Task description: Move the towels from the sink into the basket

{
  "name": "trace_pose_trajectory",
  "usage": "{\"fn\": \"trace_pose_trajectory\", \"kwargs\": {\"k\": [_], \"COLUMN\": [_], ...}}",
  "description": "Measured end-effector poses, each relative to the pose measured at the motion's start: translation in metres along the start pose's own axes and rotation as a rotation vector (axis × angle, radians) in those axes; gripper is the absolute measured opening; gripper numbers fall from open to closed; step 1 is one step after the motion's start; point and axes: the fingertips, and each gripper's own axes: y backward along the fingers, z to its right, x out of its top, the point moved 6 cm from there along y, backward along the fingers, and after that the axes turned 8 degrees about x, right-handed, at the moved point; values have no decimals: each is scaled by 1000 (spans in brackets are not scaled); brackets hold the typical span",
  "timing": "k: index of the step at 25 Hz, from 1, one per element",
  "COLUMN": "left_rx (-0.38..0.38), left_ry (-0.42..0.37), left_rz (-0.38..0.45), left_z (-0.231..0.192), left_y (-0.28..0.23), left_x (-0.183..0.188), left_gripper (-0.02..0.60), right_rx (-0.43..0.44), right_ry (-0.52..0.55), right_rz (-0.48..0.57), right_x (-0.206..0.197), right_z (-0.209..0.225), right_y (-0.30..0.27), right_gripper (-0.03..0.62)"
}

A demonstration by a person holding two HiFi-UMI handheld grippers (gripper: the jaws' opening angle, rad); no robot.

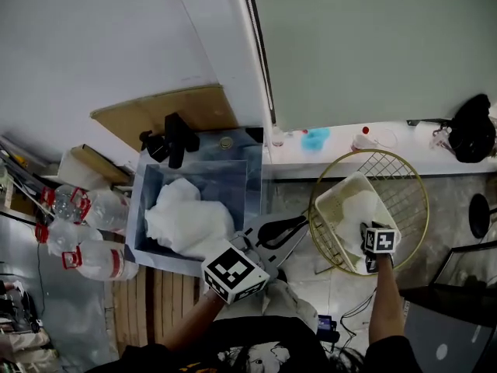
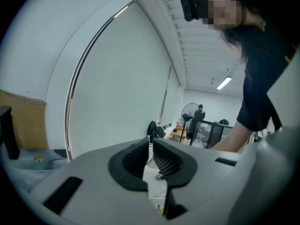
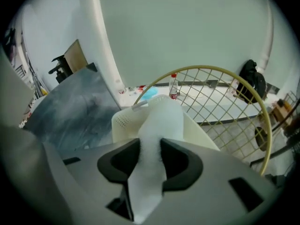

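While the left gripper [image 2: 151, 143] is clenched, the right gripper [image 3: 150, 148] clamps a towel [image 3: 161, 118] stretched into the basket [image 1: 396, 173].

Much of sink [image 1: 233, 179] beneath towels [image 1: 186, 220]

Head view looks steeply down from above the person: sink [image 1: 225, 176] left of centre, basket [image 1: 330, 200] at right. Left gripper view sits low and faces nearly level along the left gripper [image 2: 151, 142] toward the wall [image 2: 126, 78] and the room beyond, with the sink edge at far left. Right gripper view tilts down along the right gripper [image 3: 150, 144], close over the basket, towel [image 3: 159, 121] filling the near field. Head and right gripper views share the sink, basket, wire ring [image 1: 404, 169] and ledge [image 1: 404, 142].
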Motion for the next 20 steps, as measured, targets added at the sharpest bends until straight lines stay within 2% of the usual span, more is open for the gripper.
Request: {"fn": "trace_pose_trajectory", "kwargs": {"k": [4,12,16,20], "left_rx": [-15,-51,-40,-17], "left_ry": [-21,-31,-31,-32], "left_rz": [0,30,51,79], "left_z": [5,15,14,10], "left_y": [-1,2,13,30], "left_x": [3,9,13,19], "left_gripper": [26,26,26,28], "right_rx": [-17,11,55,132], "right_ry": [-39,-26,20,71], "right_rz": [31,139,224,338], "right_x": [2,23,40,64], "right_z": [0,-15,-45,-96], "right_y": [-1,31,60,95], "right_gripper": [178,175,155,141]}}
